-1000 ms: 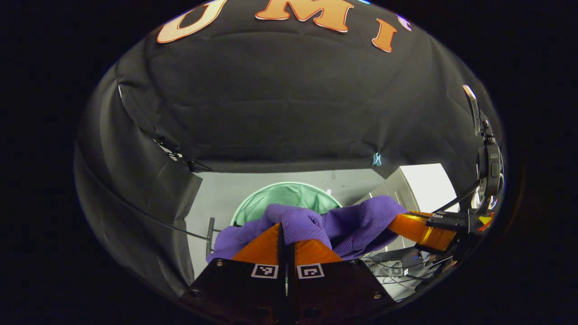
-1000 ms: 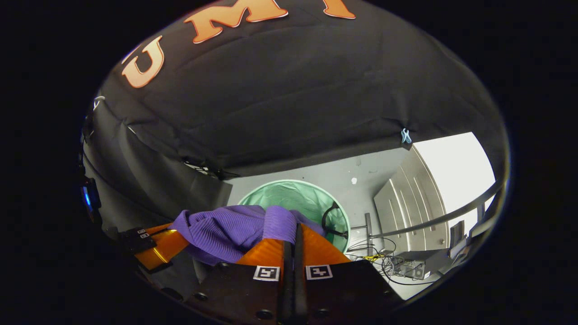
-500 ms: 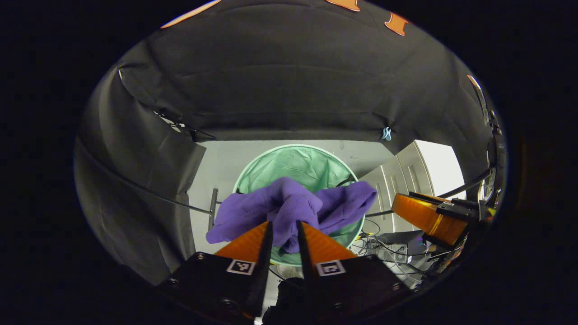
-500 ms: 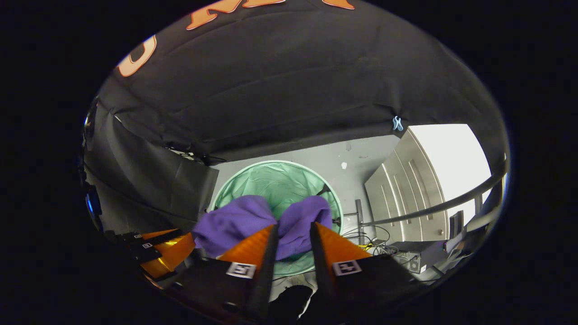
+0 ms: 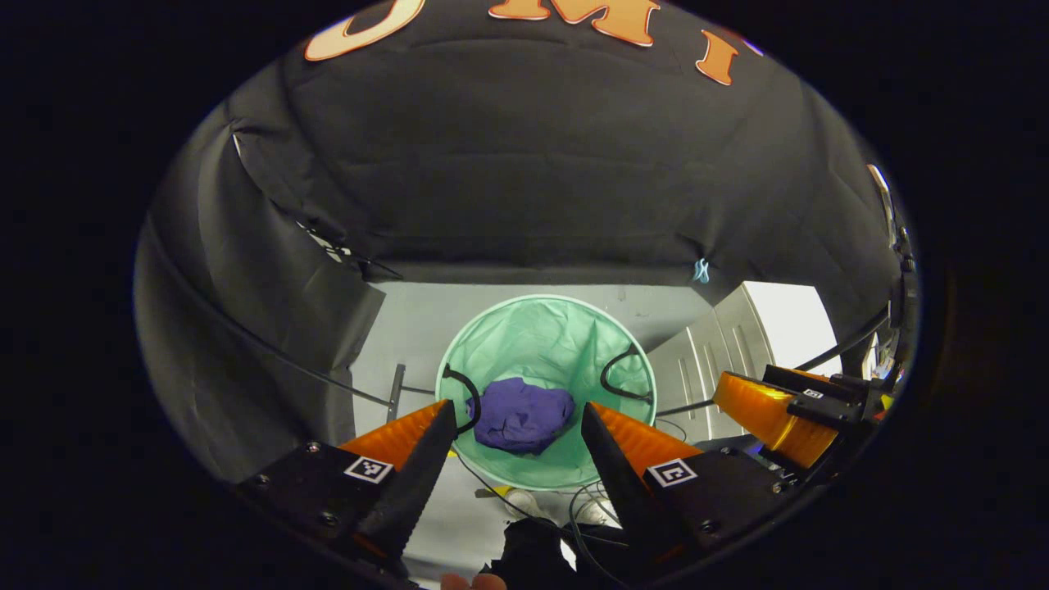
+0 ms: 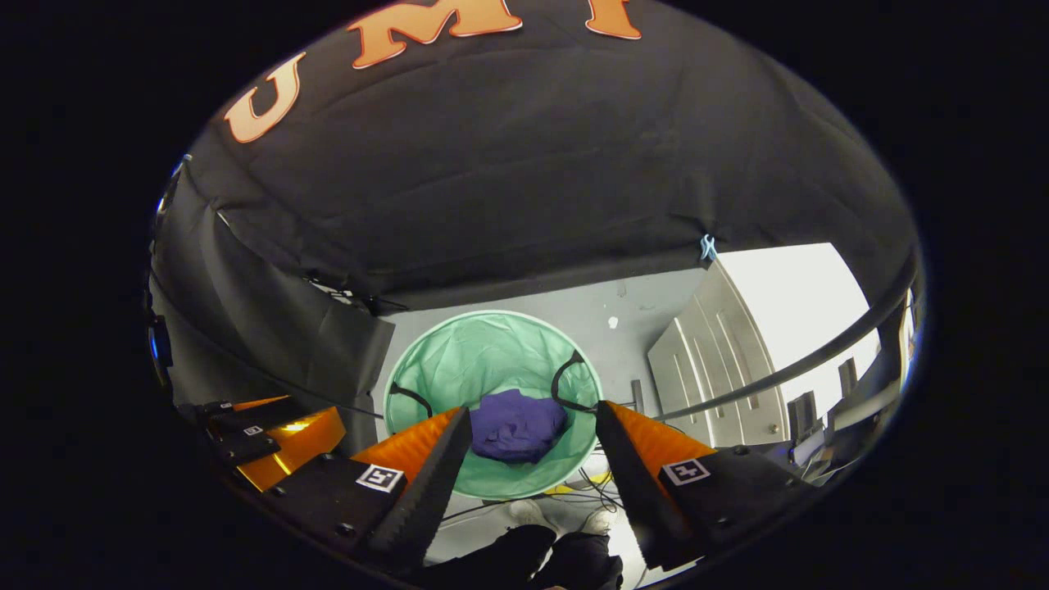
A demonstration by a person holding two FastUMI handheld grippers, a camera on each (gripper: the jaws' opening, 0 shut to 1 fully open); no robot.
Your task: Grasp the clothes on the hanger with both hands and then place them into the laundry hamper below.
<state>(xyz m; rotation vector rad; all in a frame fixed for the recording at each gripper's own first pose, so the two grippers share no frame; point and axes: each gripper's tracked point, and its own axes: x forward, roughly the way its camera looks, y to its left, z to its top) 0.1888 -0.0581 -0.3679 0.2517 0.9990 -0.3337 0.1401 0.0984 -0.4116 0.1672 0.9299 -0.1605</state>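
Note:
The purple garment (image 5: 522,418) lies crumpled at the bottom of the round green laundry hamper (image 5: 537,336) on the floor. In the right gripper view the same purple garment (image 6: 516,426) sits inside the hamper (image 6: 475,360). My left gripper (image 5: 516,418) hangs above the hamper, open, with nothing between its fingers. My right gripper (image 6: 533,422) is likewise open and empty above the hamper. The right gripper (image 5: 774,410) shows at the right of the left gripper view, and the left gripper (image 6: 274,434) at the lower left of the right gripper view.
The hamper has two black handles (image 5: 619,377). A thin metal rail (image 6: 787,373) crosses at the right. White panelled furniture (image 6: 721,360) stands right of the hamper, with cables (image 5: 565,500) on the grey floor. Black cloth walls the back and left.
Both grippers have opened wide and let go of the purple garment, which has dropped into the hamper. Before, each was shut on the cloth held above the hamper.

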